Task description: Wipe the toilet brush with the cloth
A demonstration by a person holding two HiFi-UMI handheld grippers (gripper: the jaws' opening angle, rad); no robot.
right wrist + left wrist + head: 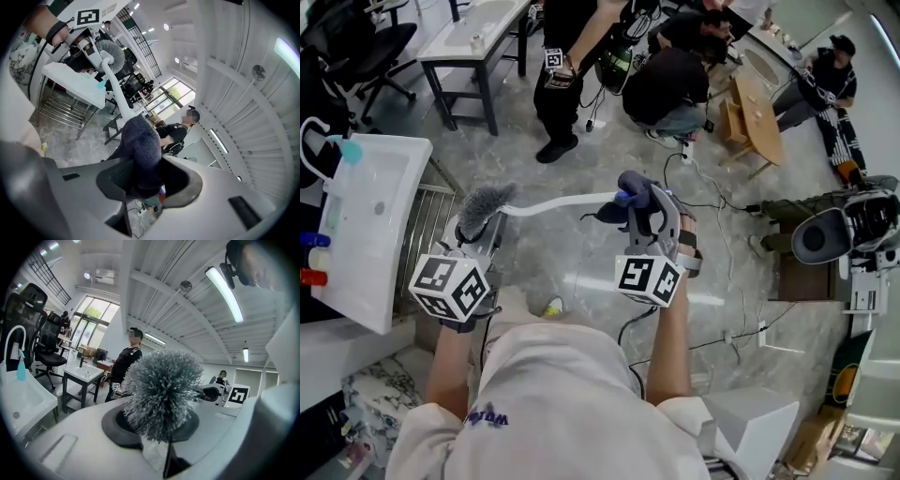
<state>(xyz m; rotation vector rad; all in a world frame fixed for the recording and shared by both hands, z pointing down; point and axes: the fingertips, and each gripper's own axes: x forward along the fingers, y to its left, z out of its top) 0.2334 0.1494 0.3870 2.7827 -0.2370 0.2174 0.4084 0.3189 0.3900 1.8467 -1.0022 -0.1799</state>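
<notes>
In the head view, a toilet brush with a grey bristle head (483, 208) and a curved white handle (558, 203) is held level in the air between my two grippers. My left gripper (478, 232) is shut on the brush just below the bristles, which fill the left gripper view (161, 394). My right gripper (636, 202) is shut on a dark blue cloth (630, 192) at the handle's other end. In the right gripper view the cloth (143, 147) bulges out between the jaws, wrapped round the handle (115, 86), which runs up to the bristles (112, 52).
A white basin (370, 225) on a metal rack (427, 234) stands close on the left. Several people (572, 66) stand or crouch ahead, near a white table (473, 37) and a low wooden table (759, 117). Cables (722, 216) trail across the floor.
</notes>
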